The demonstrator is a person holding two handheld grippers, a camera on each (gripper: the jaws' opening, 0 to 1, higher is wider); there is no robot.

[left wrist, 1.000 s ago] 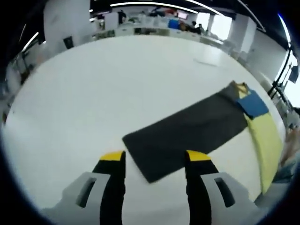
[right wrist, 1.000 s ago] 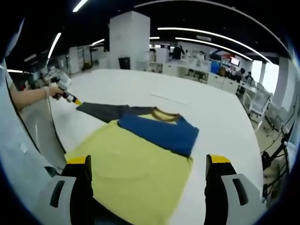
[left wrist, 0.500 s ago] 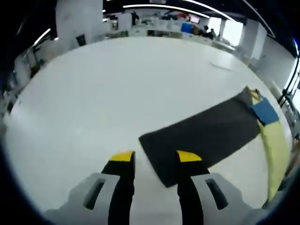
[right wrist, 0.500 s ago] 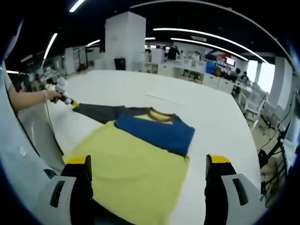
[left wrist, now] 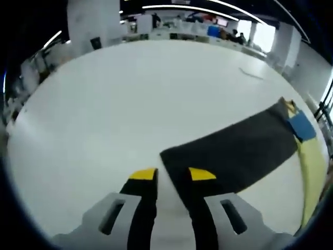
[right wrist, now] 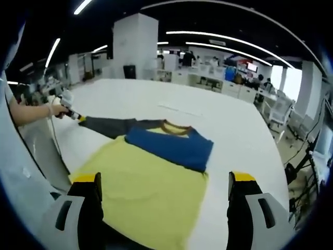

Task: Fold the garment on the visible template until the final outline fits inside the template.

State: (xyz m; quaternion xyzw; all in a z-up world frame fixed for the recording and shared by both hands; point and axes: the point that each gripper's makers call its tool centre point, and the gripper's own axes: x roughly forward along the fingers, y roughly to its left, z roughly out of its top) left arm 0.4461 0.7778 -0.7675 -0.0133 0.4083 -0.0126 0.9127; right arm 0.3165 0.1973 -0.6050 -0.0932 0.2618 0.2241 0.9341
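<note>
**Garment spread on white surface, sleeve stretched long**

The white surface (left wrist: pixel 130 99) carries the garment (right wrist: pixel 151 182): yellow body, blue chest band, dark grey sleeve (left wrist: pixel 234 151). In the left gripper view the sleeve's long axis runs from 6 o'clock up toward 2 o'clock, its cuff end at the left tool (left wrist: pixel 165 174), whose jaws stand narrowly apart astride the cuff corner. The right tool (right wrist: pixel 164 179) is wide open over the yellow hem. Office desks (right wrist: pixel 229 83) stand beyond.

Your left gripper (left wrist: pixel 172 176) sits nearly closed at the dark sleeve's (left wrist: pixel 234 153) end corner on the white table (left wrist: pixel 114 104).
</note>
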